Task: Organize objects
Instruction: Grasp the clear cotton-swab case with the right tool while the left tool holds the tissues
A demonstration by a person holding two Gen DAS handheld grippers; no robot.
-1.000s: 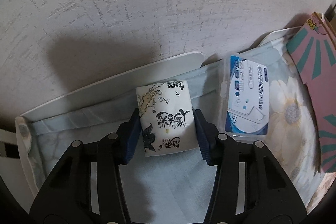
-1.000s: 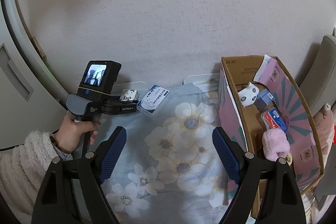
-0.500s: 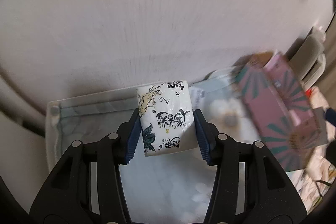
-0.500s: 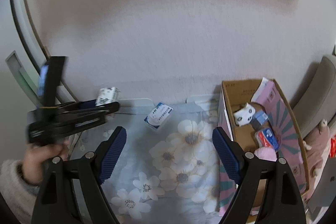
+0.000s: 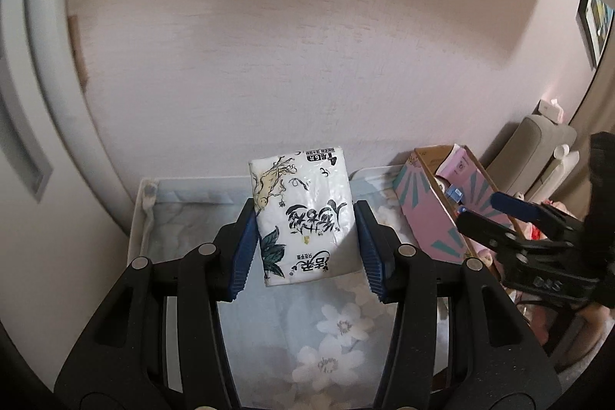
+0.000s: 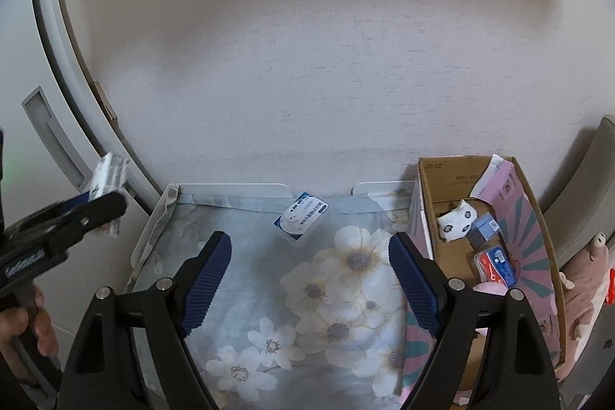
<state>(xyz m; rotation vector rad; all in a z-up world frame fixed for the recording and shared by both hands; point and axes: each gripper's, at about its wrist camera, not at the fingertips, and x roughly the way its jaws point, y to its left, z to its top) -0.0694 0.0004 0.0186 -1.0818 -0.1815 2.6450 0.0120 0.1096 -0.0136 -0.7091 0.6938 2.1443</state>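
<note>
Tissue pack (image 5: 303, 214) clamped between left gripper (image 5: 305, 248) pads above floral cloth (image 5: 338, 333); right gripper (image 6: 309, 279) wide apart, empty.

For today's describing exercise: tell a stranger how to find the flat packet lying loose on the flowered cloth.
Start at the flowered cloth below the white wall. Near its far edge, left of the cardboard box, lies a flat packet. It is the only loose thing on the cloth, white with a blue label, while the other small things sit inside the box.
</note>
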